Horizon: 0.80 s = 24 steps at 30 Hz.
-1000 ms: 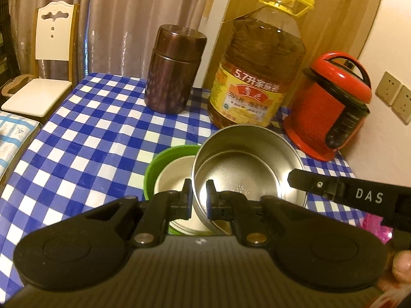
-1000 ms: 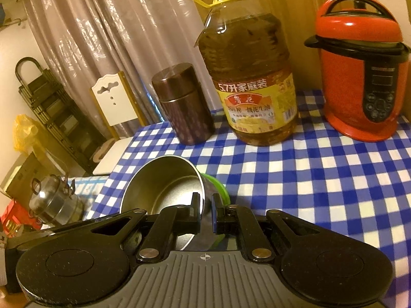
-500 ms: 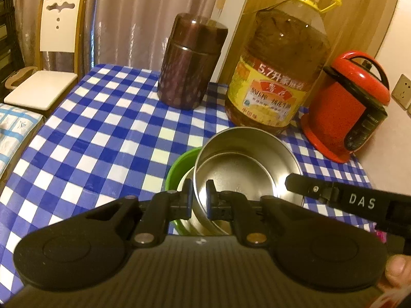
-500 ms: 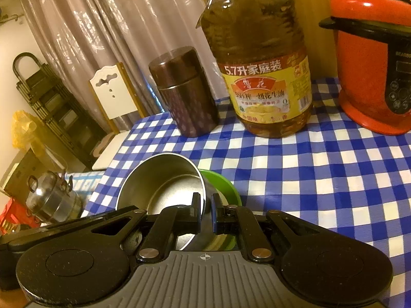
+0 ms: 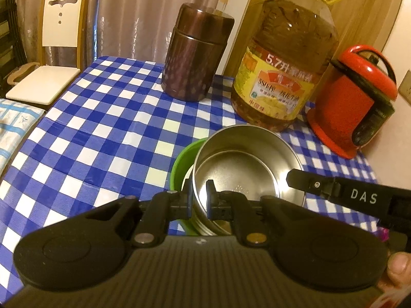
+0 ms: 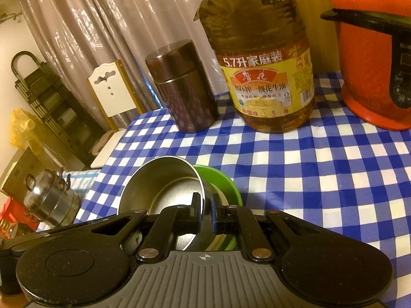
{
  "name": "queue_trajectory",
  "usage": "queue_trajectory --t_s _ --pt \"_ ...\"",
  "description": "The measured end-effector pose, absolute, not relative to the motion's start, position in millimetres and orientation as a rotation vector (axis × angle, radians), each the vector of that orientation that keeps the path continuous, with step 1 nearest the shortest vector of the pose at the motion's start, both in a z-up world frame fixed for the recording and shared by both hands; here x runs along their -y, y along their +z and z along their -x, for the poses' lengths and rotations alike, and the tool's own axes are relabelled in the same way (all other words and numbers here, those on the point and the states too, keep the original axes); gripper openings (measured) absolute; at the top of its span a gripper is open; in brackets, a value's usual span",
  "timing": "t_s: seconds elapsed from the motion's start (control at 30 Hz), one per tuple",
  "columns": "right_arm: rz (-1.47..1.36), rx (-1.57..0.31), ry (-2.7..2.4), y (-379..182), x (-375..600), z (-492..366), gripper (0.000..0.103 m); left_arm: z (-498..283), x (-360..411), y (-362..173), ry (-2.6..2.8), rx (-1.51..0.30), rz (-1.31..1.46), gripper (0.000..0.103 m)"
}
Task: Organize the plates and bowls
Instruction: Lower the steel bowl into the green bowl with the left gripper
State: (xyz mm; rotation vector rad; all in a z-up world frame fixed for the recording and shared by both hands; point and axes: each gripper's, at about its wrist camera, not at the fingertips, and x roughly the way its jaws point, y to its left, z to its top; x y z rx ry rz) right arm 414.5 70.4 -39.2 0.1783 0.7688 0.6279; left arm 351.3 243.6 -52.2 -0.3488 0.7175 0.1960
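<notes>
Left gripper [image 5: 199, 196]: pinching the near wall of the steel bowl [image 5: 246, 172], one finger inside, one outside. Right gripper [image 6: 205, 211]: pinching the opposite wall of the same bowl [image 6: 164, 182], likewise one finger on each side of the rim.

Counted: two grippers, one steel bowl, one green bowl [image 5: 181, 164], which has a pale inner lining. Steel bowl sits partly inside the green bowl [image 6: 223, 182], mouth upward and tilted, overlapping the green rim on one side. Whether it rests fully on the lining cannot be told. No long axis to record; both bowls round.

Both bowls on the bench [image 5: 102, 128], covered in a blue-and-white check cloth, at its near part. Further back, well apart from the bowls: one brown canister [image 5: 195, 54], one large oil bottle [image 5: 285, 69] with a yellow cap handle, one red cooker [image 5: 354, 100], in a row.

Left view only: the right gripper's arm marked "DAS" [image 5: 359, 196] crossing over the bowl's rim, a fingertip [image 5: 397, 281] at lower right, the bottle's cap, a wall socket at the right edge. Right view only: a steel steamer pot [image 6: 48, 202] beside the bench, a yellow bag [image 6: 21, 128], a black rack [image 6: 48, 102], the cooker's control panel. White chair [image 5: 56, 48] in both views.
</notes>
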Motion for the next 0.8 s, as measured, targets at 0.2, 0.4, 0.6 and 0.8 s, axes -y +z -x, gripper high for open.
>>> queue_trajectory --t_s 0.2,0.4,0.6,0.8 --pt "-0.172 -0.779 0.623 -46 -71 -417 0.008 -352 -242 -53 0.198 -0.718 0.342 0.008" --pt "-0.158 -0.772 0.627 -46 -73 -416 0.008 -352 -244 -57 0.201 -0.724 0.354 0.008" --pt "-0.156 -0.783 0.630 -50 -72 -417 0.008 -352 -244 -58 0.203 -0.726 0.356 0.009" --pt "-0.159 -0.782 0.622 -52 -71 -417 0.008 -352 -245 -56 0.208 -0.721 0.359 0.009"
